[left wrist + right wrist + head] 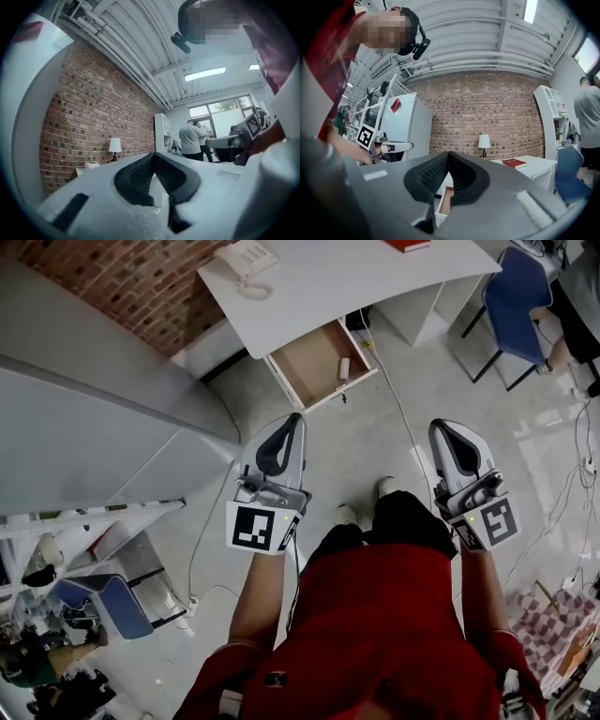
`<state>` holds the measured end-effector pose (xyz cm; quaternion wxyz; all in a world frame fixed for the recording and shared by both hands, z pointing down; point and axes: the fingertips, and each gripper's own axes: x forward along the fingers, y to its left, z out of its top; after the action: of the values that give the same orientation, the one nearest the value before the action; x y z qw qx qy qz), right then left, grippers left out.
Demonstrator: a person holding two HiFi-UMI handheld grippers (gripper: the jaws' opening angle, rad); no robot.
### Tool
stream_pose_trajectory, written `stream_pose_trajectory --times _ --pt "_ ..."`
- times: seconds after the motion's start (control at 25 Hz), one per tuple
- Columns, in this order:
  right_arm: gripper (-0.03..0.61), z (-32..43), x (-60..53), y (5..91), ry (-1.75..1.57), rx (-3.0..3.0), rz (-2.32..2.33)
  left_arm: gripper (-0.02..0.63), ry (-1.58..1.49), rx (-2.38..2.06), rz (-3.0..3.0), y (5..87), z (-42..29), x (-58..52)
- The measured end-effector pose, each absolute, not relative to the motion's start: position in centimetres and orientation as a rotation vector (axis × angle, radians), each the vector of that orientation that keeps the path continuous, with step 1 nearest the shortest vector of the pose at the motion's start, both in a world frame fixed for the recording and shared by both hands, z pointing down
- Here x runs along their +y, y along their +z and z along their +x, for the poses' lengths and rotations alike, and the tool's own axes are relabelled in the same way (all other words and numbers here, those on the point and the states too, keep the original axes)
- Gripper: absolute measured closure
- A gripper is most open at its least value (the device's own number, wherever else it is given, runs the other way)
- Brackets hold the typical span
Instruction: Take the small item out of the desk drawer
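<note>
Small white item (344,368) lies in the open desk drawer (311,360); left gripper (298,418) and right gripper (439,425) are closed, empty.

I'm watching a person who is wearing a red short-sleeved top (394,615), dark legwear (403,521) and pale shoes (349,514). A black camera (420,48) is sitting on a dark head strap. The left claw (296,418) and right claw (437,426) are each showing a light grey shell around black ribbed pads (433,174). Each is carrying a cube (258,526) with black-and-white square markers, and a small green light (284,518) is glowing on each cube. A thin dark cable (294,568) is running down from the left claw's cube.
</note>
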<state>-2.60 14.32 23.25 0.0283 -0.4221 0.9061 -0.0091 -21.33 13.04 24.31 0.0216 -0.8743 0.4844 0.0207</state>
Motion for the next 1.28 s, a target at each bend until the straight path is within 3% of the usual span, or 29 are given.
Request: stream_pose_trajectory --times 0.4,1.28 --pt "0.566 -2.9 5.6 25.9 -0.014 2.855 -1.227 0.611 -0.008 1.548 -2.724 27.1 -20.2 5.0" --pt "0.566 7.1 -20.9 34.5 -0.189 2.960 -1.012 0.611 -0.455 1.749 -2.733 41.3 -10.1 -18.6"
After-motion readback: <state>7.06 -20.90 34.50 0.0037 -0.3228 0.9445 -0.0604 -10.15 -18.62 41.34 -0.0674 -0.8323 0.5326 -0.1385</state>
